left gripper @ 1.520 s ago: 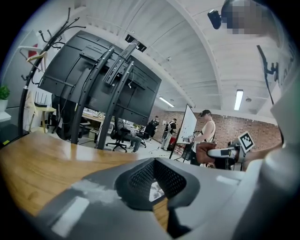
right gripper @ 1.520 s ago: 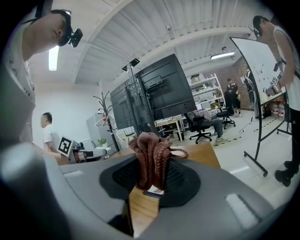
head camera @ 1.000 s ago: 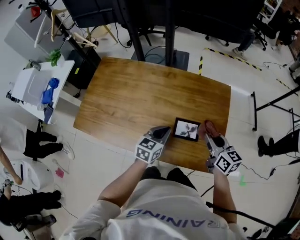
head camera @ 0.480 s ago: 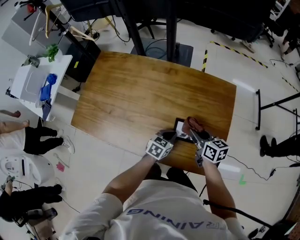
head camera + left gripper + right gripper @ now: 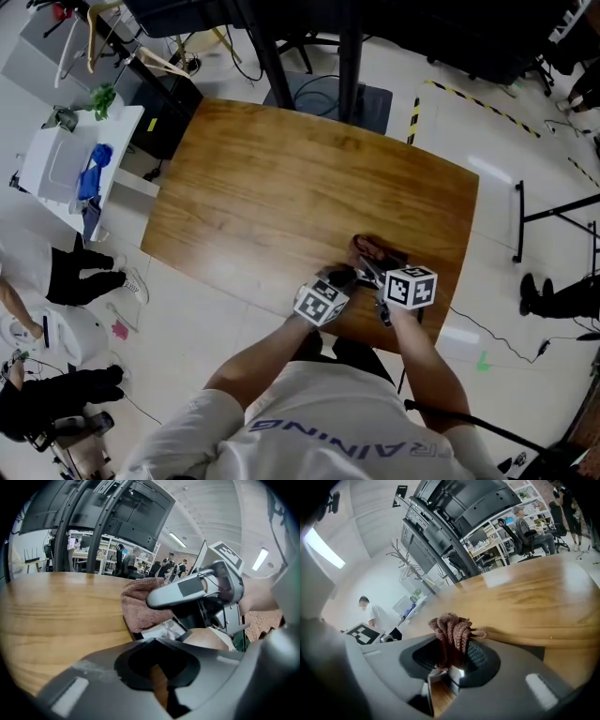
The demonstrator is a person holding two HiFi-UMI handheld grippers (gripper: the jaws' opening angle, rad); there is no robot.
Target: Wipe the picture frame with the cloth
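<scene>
The small black picture frame (image 5: 164, 629) lies near the front right edge of the wooden table (image 5: 272, 187). In the head view both grippers almost cover it. A brownish-red cloth (image 5: 368, 248) rests bunched on the frame's far part, and my right gripper (image 5: 368, 263) is shut on it. In the right gripper view the cloth (image 5: 451, 632) sticks up between the jaws. My left gripper (image 5: 348, 276) sits at the frame's near left side. Its jaws (image 5: 157, 644) are closed to a thin slit, with the tips at the frame's near edge. The right gripper (image 5: 187, 585) crosses just in front of them.
The table's front edge runs just under both gripper cubes. A white side table (image 5: 70, 169) with a blue item stands on the floor to the left. A black stand (image 5: 349, 56) rises behind the table. A person's legs (image 5: 66, 277) show at far left.
My right gripper has carried the cloth leftward, from the frame's right side onto the frame. The left gripper has shifted right, so the two now sit close together over the frame.
</scene>
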